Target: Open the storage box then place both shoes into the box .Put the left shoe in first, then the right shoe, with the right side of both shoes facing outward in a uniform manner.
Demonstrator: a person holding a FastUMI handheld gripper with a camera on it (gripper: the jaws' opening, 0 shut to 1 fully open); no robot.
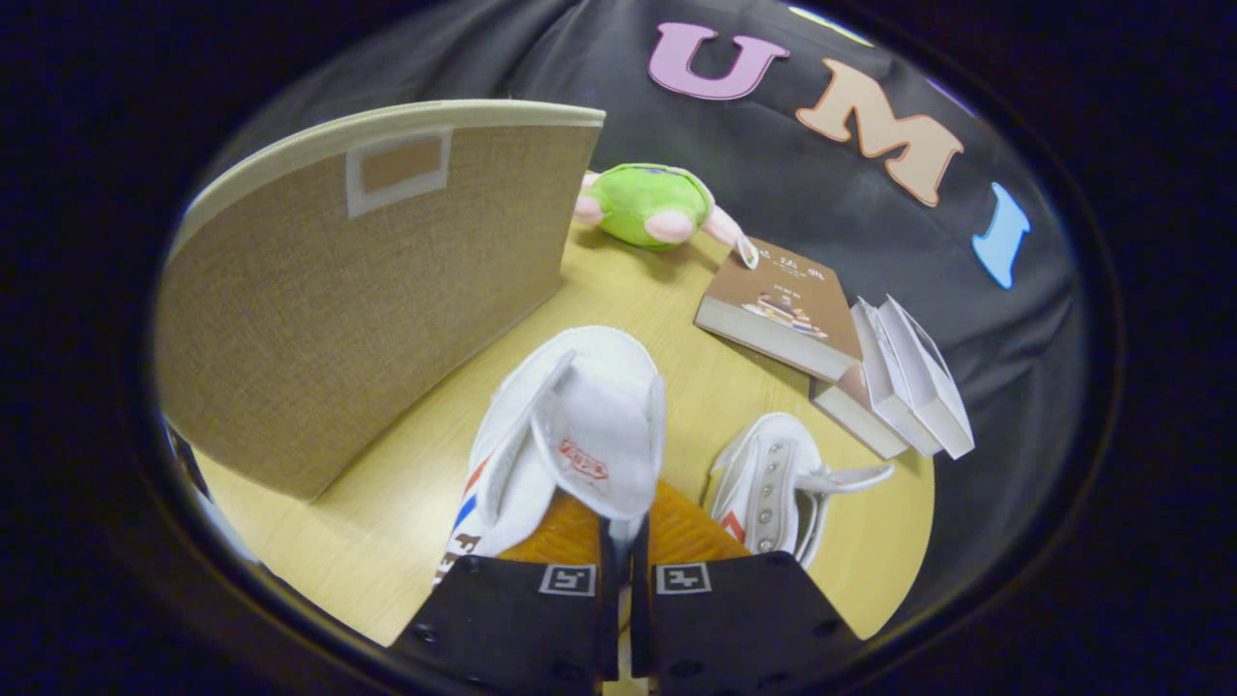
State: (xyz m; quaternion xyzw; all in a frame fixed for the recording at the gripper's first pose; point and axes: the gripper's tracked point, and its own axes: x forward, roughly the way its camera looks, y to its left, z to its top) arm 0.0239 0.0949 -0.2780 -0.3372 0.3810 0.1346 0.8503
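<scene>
My gripper [623, 541] is shut on a white shoe [570, 445], both fingers pinching its tongue and collar, and the shoe hangs just ahead of the fingers with its toe pointing away. A second white shoe [768, 483] with metal eyelets lies on the wooden table [387, 522] to the right of the fingers. The beige fabric storage box [367, 300] stands to the left of the held shoe, its tall side wall toward me and a label patch near its top. The inside of the box is hidden.
A green and pink plush toy [647, 205] lies beyond the box's far corner. A brown book [783, 309] lies beyond the second shoe, with several white books [908, 387] stacked on edge to its right. The table's edge curves close behind the second shoe.
</scene>
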